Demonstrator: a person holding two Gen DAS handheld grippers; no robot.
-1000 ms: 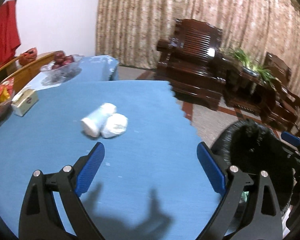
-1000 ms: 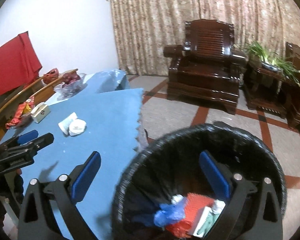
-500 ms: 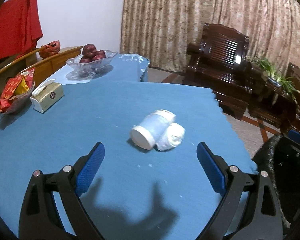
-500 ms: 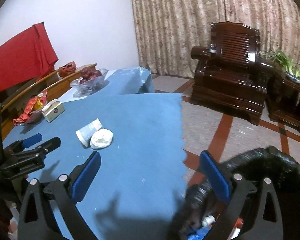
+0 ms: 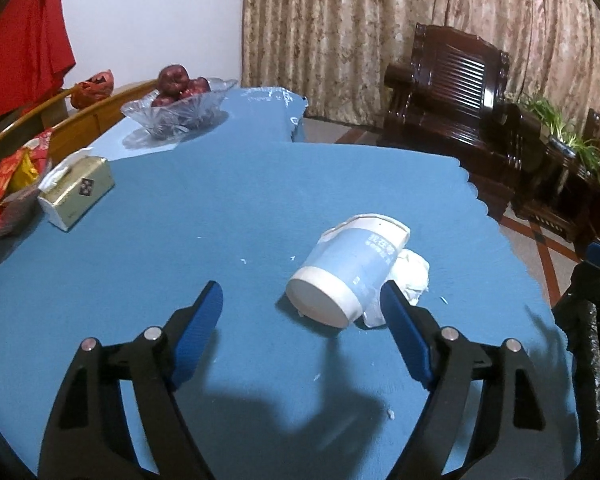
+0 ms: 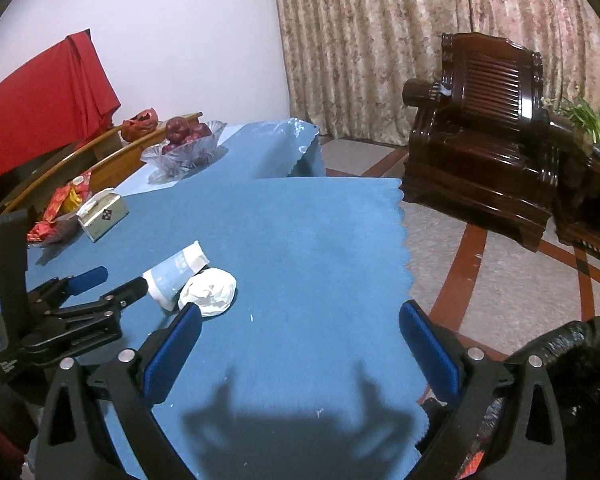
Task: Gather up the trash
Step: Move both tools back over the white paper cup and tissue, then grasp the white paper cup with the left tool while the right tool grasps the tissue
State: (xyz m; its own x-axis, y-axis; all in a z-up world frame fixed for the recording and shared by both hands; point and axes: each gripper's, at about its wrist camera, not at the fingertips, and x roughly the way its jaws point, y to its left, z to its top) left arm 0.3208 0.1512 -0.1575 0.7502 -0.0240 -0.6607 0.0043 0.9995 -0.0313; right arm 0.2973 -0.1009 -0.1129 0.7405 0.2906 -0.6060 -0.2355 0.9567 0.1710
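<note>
A pale blue and white paper cup (image 5: 348, 272) lies on its side on the blue tablecloth (image 5: 240, 200), with a crumpled white tissue (image 5: 414, 276) touching its right side. My left gripper (image 5: 300, 296) is just short of the cup. Its jaws are closing, the cup's base is at the gap, and neither pad touches it. In the right wrist view the cup (image 6: 176, 272), the tissue (image 6: 210, 292) and the left gripper (image 6: 120, 280) sit at the left. My right gripper (image 6: 300, 312) hangs open over bare cloth, holding nothing. The black-lined trash bin (image 6: 580, 364) is at the lower right.
A tissue box (image 5: 78, 196), red snack packets (image 5: 8, 184) and a glass bowl of apples (image 5: 180, 108) stand at the table's far left. The cloth's scalloped edge (image 5: 500, 236) runs along the right. Dark wooden armchairs (image 5: 448, 100) stand beyond on the tiled floor.
Both grippers have swung from the bin over the table toward the cup and tissue, which now loom larger. The left jaws have narrowed a little. The bin has slid to the right view's corner.
</note>
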